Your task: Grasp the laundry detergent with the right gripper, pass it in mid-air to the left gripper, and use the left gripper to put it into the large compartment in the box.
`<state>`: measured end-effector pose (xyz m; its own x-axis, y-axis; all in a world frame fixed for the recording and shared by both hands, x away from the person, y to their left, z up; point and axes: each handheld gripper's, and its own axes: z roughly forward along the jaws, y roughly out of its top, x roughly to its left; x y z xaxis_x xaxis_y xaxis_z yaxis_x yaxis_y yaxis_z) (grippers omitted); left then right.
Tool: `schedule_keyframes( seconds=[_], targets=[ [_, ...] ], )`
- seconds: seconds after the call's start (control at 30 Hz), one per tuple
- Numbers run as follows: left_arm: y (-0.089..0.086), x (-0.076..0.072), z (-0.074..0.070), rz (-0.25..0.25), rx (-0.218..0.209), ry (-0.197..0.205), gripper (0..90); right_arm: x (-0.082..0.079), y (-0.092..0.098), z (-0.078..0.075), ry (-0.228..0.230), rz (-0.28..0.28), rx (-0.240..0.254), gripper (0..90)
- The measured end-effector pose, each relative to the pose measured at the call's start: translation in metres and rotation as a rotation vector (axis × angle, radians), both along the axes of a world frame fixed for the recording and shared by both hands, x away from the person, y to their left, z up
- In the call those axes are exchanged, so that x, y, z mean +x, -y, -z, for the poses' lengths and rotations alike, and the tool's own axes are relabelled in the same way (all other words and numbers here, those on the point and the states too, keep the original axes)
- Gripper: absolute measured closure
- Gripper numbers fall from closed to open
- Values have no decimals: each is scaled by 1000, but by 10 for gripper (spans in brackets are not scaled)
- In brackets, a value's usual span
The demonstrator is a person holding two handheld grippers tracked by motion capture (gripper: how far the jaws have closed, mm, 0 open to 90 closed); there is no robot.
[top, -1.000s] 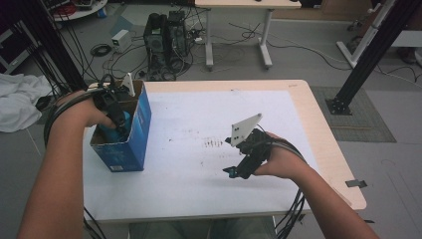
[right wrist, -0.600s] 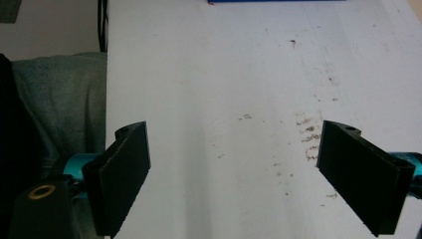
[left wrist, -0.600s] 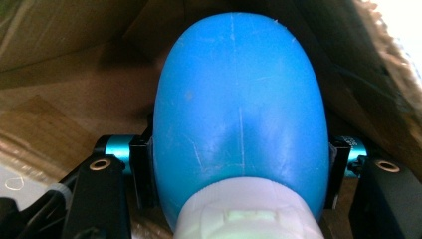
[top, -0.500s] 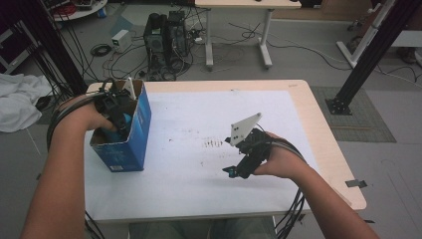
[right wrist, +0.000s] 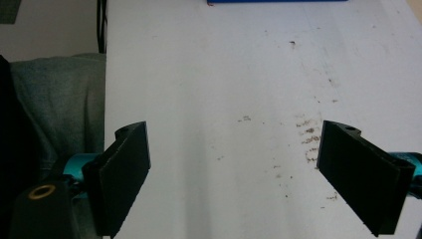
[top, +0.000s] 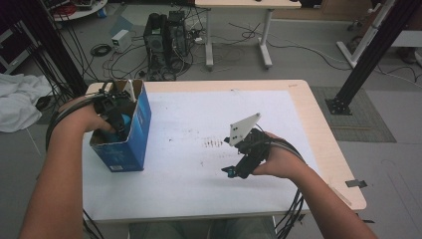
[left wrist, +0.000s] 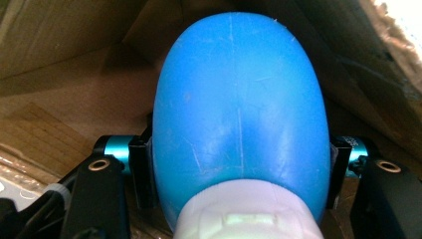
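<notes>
On the near counter (top: 199, 199):
Right gripper (top: 234, 171): jaws wide apart, nothing between, low over the white surface.
Left gripper (top: 118, 127): inside the box, clamped on the blue bottle (left wrist: 239, 114).
Blue cardboard box (top: 137, 137): upright, counter's left side.

**Layout: box left, free tongs right**

Box (top: 122, 134) stands on surface (top: 199, 194), left-centre of frame. Left tongs (top: 119, 124) reach down into it, w/ bottle (left wrist: 239, 114) btwn jaws inside. Right tongs (top: 230, 172) lower centre-right, above bare surface, well apart from box.
</notes>
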<state>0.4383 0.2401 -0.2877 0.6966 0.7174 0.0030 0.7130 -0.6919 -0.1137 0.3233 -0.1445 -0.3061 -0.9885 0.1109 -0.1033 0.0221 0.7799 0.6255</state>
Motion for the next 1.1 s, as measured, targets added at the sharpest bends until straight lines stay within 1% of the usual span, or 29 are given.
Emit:
schedule_keyframes(
  seconds=[0.07,0.13,0.2,0.27,0.3,0.33,0.37,0.4,0.47,0.5,0.53,0.67,0.7,0.77,0.83,0.97,1.0,1.1],
  targets=[
    [1,0,0,6,0,-10,370,-1,0,0,0,2,-2,127],
    [2,-1,0,9,13,4,367,-1,0,0,2,1,2,127],
    [1,0,-1,9,18,8,347,-1,1,0,4,1,3,127],
    [1,-1,1,4,11,-8,347,-2,2,0,0,10,2,127],
    [1,0,1,11,15,-13,347,-2,2,0,1,12,2,127],
    [2,-1,2,-6,0,3,347,-2,3,0,2,8,3,127],
    [2,-2,2,-6,-11,2,347,-2,3,0,3,13,3,127],
    [1,0,0,19,6,-10,347,-2,3,0,2,11,3,127],
    [1,-1,1,7,2,-3,347,-2,3,1,5,9,4,127],
    [1,-1,1,5,-5,-10,347,-2,3,1,-2,14,-1,127],
    [1,-1,0,7,-1,-6,347,-2,3,1,0,11,-1,127],
    [1,-2,-1,8,-11,2,347,-2,1,1,1,3,1,127],
    [1,-2,-1,5,-19,-8,347,-2,1,1,1,2,3,127],
    [1,-2,-2,7,-11,2,317,-2,0,1,2,6,3,127],
    [0,-2,-3,6,-8,7,315,-1,0,0,2,-2,2,127],
    [0,-2,-3,7,-17,4,315,-1,0,1,1,-3,2,127],
    [0,-2,-4,6,-11,6,315,-2,0,1,-1,3,3,127],
    [0,-3,-5,2,-20,9,315,-2,0,1,1,-1,5,127]
  ],
)
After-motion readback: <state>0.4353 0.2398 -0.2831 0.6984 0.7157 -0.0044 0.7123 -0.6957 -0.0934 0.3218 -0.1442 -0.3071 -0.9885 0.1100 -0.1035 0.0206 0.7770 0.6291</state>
